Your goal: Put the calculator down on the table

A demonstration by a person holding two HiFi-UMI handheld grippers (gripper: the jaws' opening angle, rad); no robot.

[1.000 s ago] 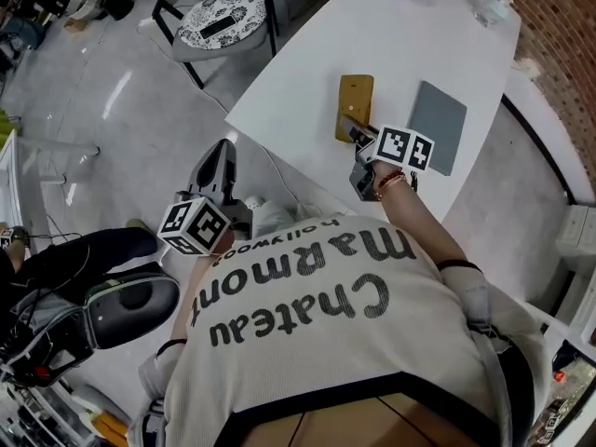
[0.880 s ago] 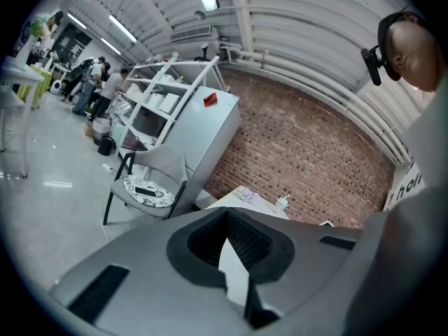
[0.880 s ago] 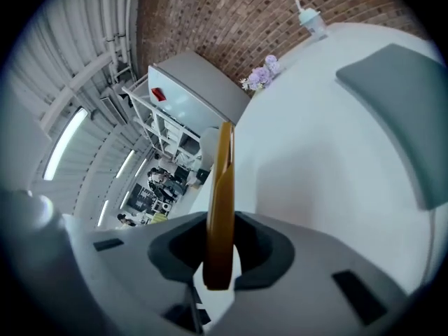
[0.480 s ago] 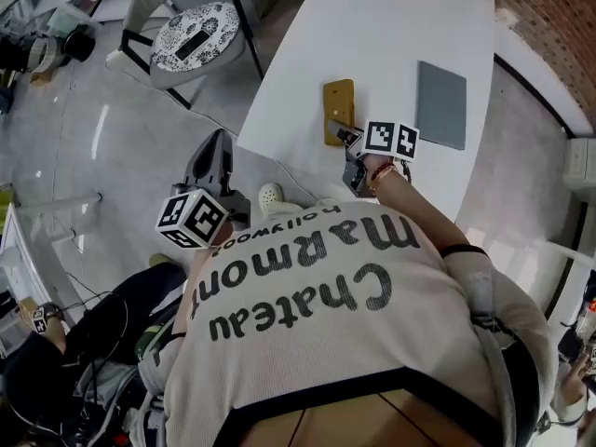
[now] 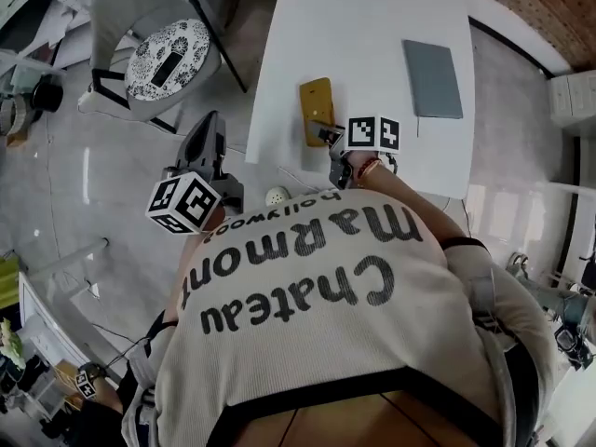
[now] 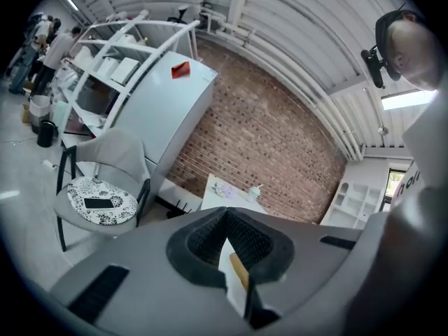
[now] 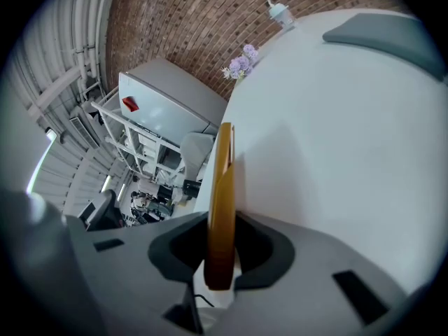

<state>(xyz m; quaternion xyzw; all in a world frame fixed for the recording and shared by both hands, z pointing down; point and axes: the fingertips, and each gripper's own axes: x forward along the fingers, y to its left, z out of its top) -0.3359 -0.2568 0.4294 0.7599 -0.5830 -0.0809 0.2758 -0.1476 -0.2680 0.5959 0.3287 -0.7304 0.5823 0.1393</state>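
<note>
The calculator [image 5: 317, 108] is a flat yellow slab held over the near left part of the white table [image 5: 372, 26]. My right gripper [image 5: 324, 136] is shut on its near end. In the right gripper view the calculator [image 7: 222, 201] runs edge-on between the jaws of the right gripper [image 7: 218, 257] and casts a shadow on the table [image 7: 336, 131]. I cannot tell whether it touches the top. My left gripper [image 5: 210, 124] hangs over the floor left of the table. In its own view the left gripper [image 6: 227, 247] has its jaws drawn together with nothing in them.
A grey notebook [image 5: 432, 78] lies on the table to the right of the calculator. A chair [image 5: 158, 54] with a patterned seat and a dark phone [image 6: 100, 203] on it stands left of the table. Flowers [image 7: 241, 60] and a small bottle [image 7: 278, 11] sit at the table's far end.
My right gripper has brought the calculator a little lower over the table, keeping its hold. The left gripper has swung sideways above the floor.
</note>
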